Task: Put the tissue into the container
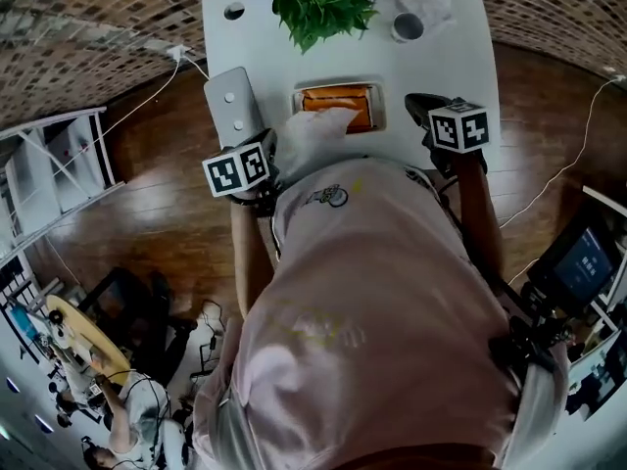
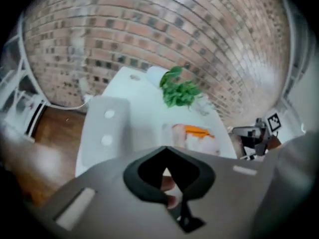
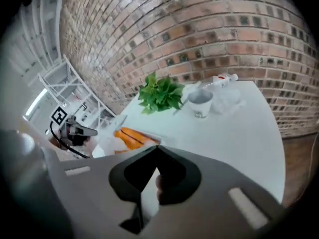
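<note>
A white-rimmed container (image 1: 338, 97) with an orange inside sits on the white table (image 1: 441, 67) just ahead of me. A crumpled white tissue (image 1: 318, 127) lies over its near edge; it also shows beside the orange in the left gripper view as tissue (image 2: 202, 142) and in the right gripper view as tissue (image 3: 105, 143). My left gripper (image 1: 266, 155) hangs at the table's near edge, left of the container, shut and holding nothing. My right gripper (image 1: 427, 108) is to the container's right, also shut and holding nothing. My shirt hides the near table edge.
A leafy green plant (image 1: 320, 8) stands at the back of the table, with a cup (image 1: 408, 26) and a clear bag (image 1: 427, 6) to its right. A grey lid (image 1: 230, 96) lies at the table's left. A white shelf (image 1: 59, 164) stands left on the wooden floor.
</note>
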`<act>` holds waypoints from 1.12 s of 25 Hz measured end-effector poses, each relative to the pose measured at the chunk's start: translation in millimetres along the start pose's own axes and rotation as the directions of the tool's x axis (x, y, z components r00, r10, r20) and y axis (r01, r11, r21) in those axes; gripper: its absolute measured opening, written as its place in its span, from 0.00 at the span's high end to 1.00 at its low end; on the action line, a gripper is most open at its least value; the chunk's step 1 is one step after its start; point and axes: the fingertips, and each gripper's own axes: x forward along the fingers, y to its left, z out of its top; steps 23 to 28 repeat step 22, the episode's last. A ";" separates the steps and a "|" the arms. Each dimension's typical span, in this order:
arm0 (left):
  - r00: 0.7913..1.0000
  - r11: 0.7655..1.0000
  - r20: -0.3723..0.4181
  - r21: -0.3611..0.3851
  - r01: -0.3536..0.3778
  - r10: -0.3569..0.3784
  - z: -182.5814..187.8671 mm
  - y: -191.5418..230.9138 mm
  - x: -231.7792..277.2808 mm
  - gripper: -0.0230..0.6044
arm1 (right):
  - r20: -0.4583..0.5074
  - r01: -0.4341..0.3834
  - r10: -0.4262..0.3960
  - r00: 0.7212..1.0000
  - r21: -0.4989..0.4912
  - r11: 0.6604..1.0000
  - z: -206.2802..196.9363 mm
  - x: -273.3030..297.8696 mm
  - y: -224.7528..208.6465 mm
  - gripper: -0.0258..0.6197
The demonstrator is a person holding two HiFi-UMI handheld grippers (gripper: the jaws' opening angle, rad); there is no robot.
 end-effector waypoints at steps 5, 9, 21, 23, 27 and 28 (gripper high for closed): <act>0.985 0.991 -0.154 -0.093 -0.093 0.078 -85.8 52.7 -10.0 0.96 | -0.234 0.108 -0.112 0.966 -0.033 0.994 -82.0 24.6 -37.4 0.96; 0.977 0.998 -0.209 -0.036 -0.050 0.041 -96.8 42.0 -0.1 0.96 | -0.352 0.159 -0.178 0.919 -0.083 0.984 -119.9 37.1 -51.8 0.96; 0.900 0.973 -0.425 0.232 0.011 0.092 -104.7 8.6 82.6 0.96 | -0.441 0.103 -0.111 0.890 -0.042 0.994 -135.4 69.8 -63.5 0.96; 0.891 0.969 -0.442 0.247 0.005 0.108 -109.1 11.3 90.7 0.96 | -0.442 0.093 -0.101 0.891 -0.039 0.995 -133.7 71.7 -63.6 0.95; 0.891 0.969 -0.442 0.247 0.005 0.108 -109.1 11.3 90.7 0.96 | -0.442 0.093 -0.101 0.891 -0.039 0.995 -133.7 71.7 -63.6 0.95; 0.891 0.969 -0.442 0.247 0.005 0.108 -109.1 11.3 90.7 0.96 | -0.442 0.093 -0.101 0.891 -0.039 0.995 -133.7 71.7 -63.6 0.95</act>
